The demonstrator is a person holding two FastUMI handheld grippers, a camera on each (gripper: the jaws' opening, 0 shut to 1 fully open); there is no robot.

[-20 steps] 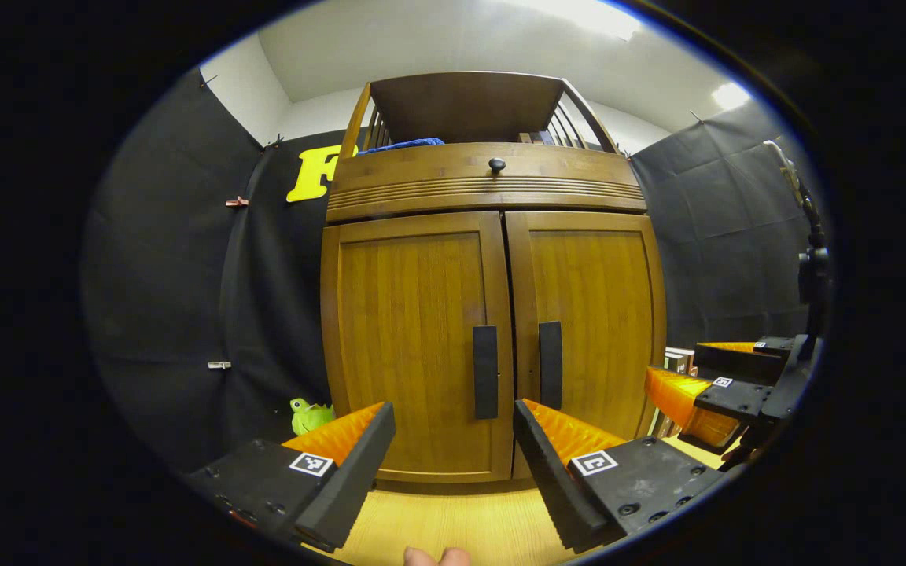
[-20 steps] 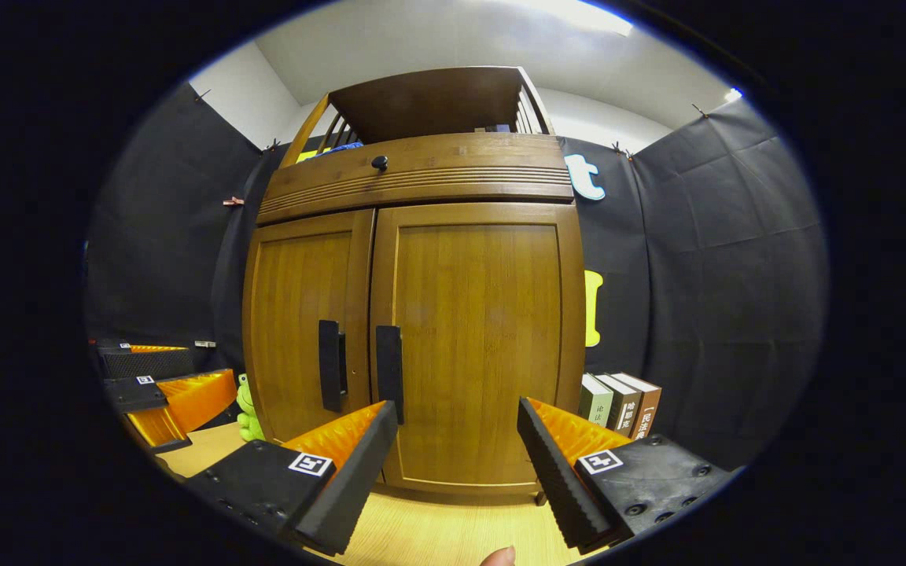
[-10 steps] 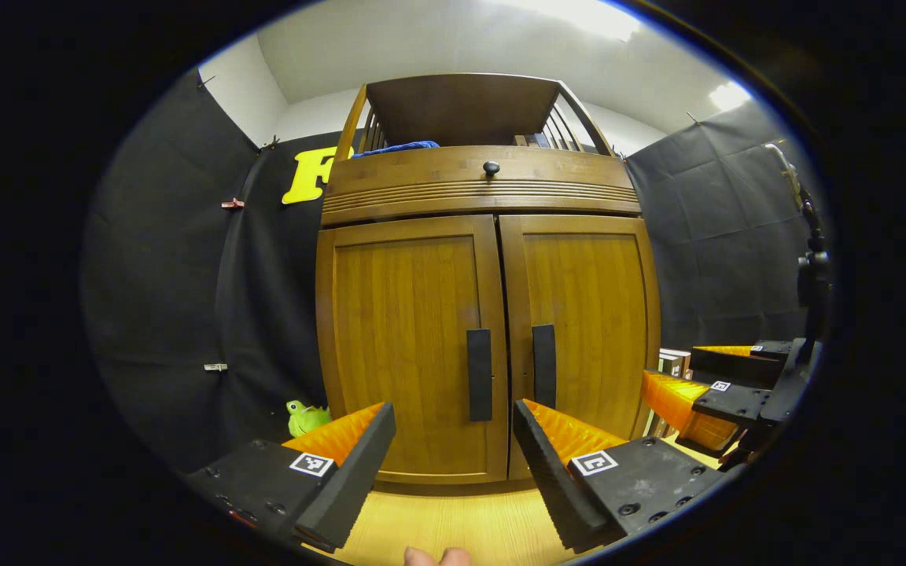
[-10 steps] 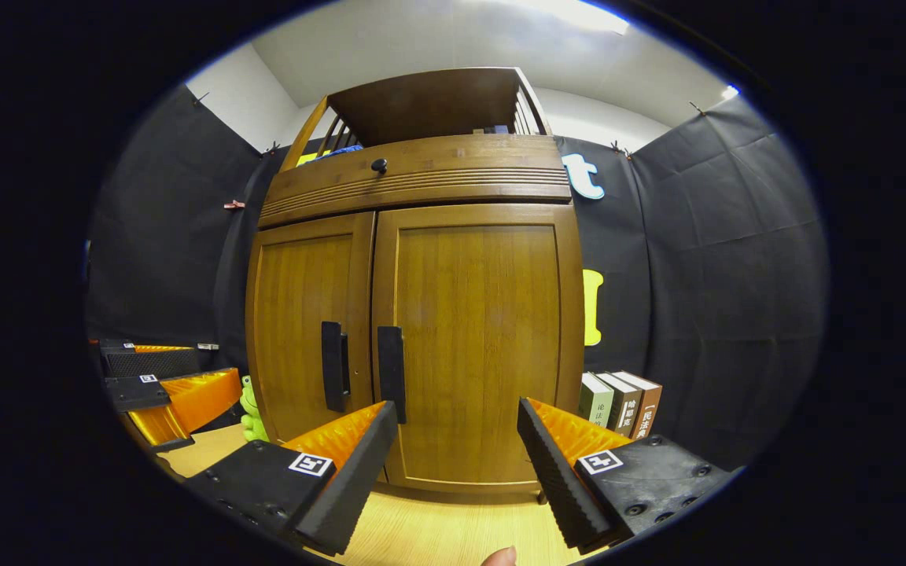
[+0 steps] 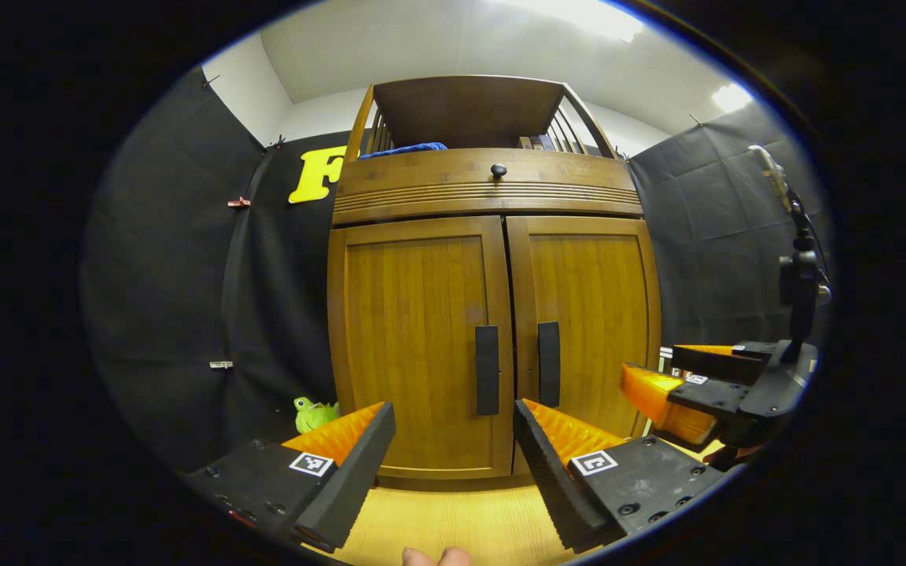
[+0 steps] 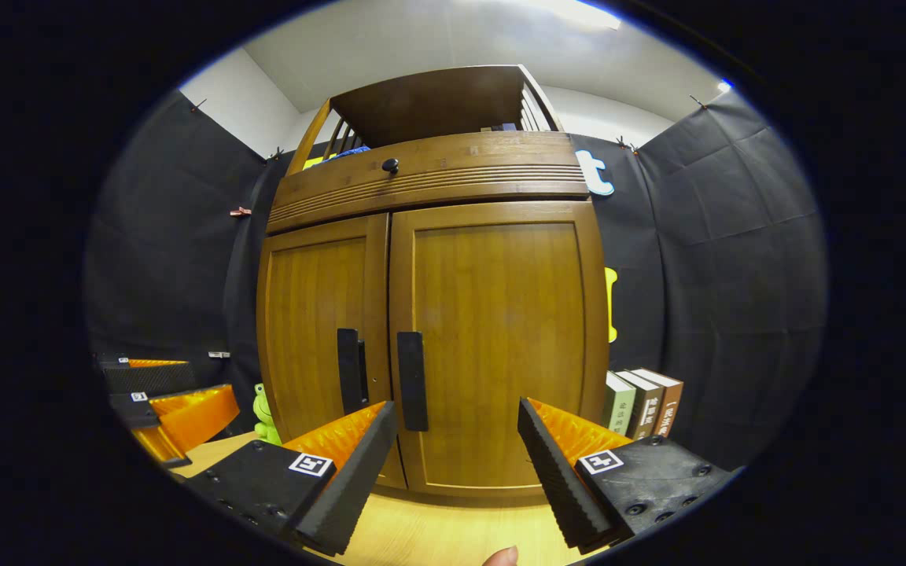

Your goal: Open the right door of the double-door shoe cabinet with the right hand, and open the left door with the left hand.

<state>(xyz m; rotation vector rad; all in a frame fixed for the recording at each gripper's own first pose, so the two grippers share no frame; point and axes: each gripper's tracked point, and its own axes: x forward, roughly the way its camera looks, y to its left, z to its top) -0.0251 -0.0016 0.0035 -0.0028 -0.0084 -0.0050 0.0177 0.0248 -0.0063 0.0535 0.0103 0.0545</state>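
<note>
A brown wooden shoe cabinet (image 5: 492, 196) (image 6: 437, 173) stands on a light wooden table, both doors closed. The left door (image 5: 414, 346) (image 6: 315, 330) and right door (image 5: 591, 322) (image 6: 500, 338) each carry a dark vertical handle: left handle (image 5: 487, 369) (image 6: 349, 369), right handle (image 5: 549, 364) (image 6: 412, 380). My left gripper (image 5: 453, 417) is open, a short way in front of the handles. My right gripper (image 6: 457, 417) (image 5: 665, 377) is open too, facing the right door just right of its handle. Neither touches the cabinet.
A green toy frog (image 5: 313, 413) (image 6: 266, 417) sits left of the cabinet. Three books (image 6: 642, 401) stand to its right. A drawer with a round knob (image 5: 499, 169) tops the doors; a blue cloth (image 5: 406, 147) lies on the railed shelf. A camera stand (image 5: 797, 267) rises at right.
The right gripper has moved closer to the cabinet, so the doors look larger in its view. The left gripper's view shifted slightly; both stay open.
</note>
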